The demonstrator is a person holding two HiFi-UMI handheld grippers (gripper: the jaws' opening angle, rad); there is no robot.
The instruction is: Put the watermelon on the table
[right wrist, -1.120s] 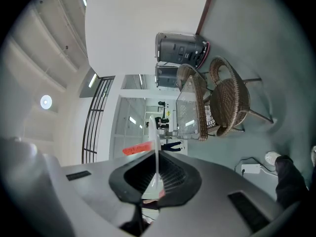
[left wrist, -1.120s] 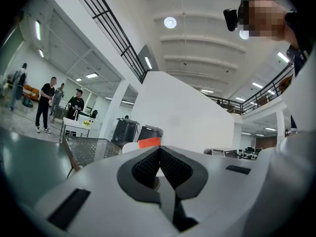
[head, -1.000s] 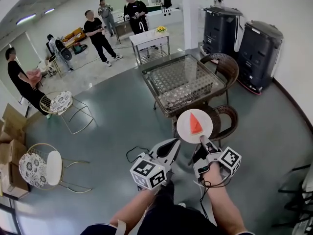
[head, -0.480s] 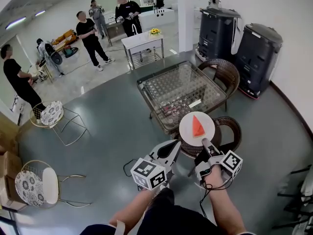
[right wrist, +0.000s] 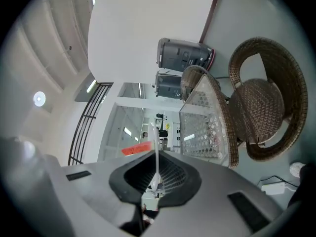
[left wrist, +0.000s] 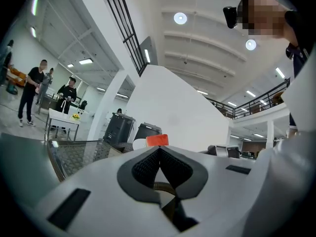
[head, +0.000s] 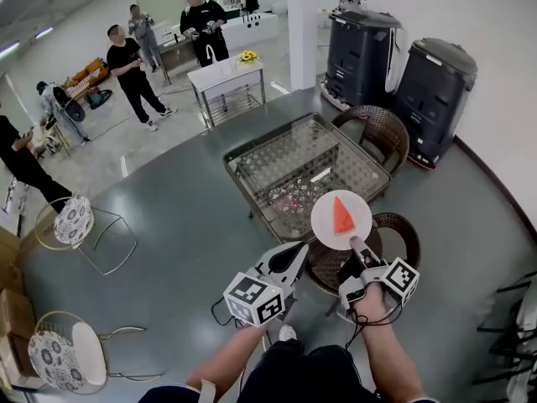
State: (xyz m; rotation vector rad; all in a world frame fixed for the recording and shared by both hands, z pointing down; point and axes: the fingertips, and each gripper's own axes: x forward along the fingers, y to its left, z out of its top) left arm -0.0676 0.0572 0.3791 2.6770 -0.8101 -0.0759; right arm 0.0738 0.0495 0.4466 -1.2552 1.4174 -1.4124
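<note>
Watermelon (head: 343,216) sits on a white plate (head: 325,225), right gripper (head: 353,242) pinching its near rim. Table (head: 294,170) lies just beyond, far-left. Left gripper (head: 298,252) is closed on nothing.

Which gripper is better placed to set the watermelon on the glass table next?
Right. The right gripper is shut on the rim of the plate carrying the watermelon, close to the table. The left gripper is shut and empty beside it.

Red watermelon wedge (head: 343,217) lying on white plate (head: 323,225), near glass-topped table (head: 285,162)
</note>
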